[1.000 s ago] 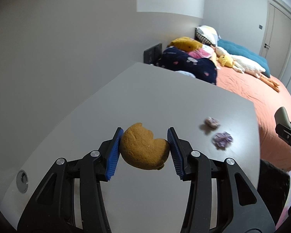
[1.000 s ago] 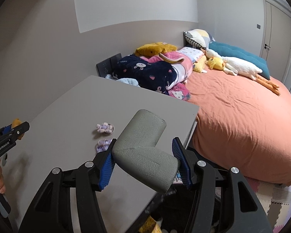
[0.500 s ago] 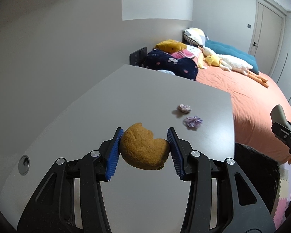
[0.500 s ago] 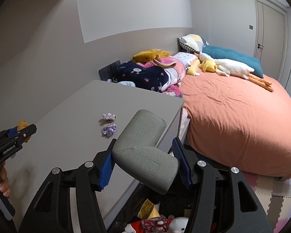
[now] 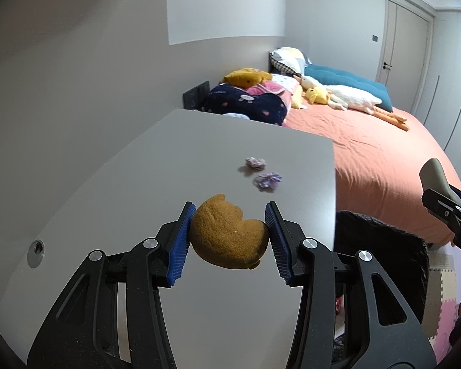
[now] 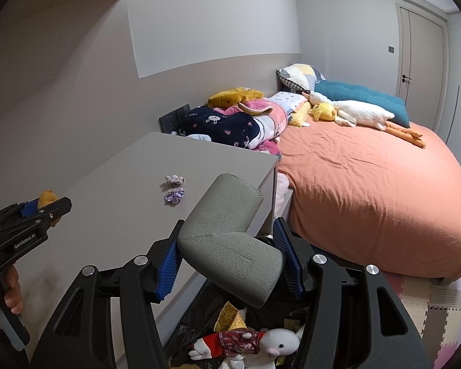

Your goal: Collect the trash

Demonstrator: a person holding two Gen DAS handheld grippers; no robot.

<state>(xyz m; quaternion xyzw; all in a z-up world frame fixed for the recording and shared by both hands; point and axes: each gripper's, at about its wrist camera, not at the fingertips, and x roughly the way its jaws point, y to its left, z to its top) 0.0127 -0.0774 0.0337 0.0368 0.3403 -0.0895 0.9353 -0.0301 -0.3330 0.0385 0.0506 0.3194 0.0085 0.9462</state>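
Grey bench (image 5: 156,166) fills mid-frame beside an orange bed. Left claw (image 5: 229,238) pinches a brown felt lump (image 5: 227,240); right claw (image 6: 230,258), part-closed, clamps a grey L-shaped foam guard (image 6: 227,236) over the black trash bag (image 6: 193,329) at lower centre, likely for dropping.

Desk (image 5: 175,166) mostly clear; scrunchies (image 5: 267,180) near edge.
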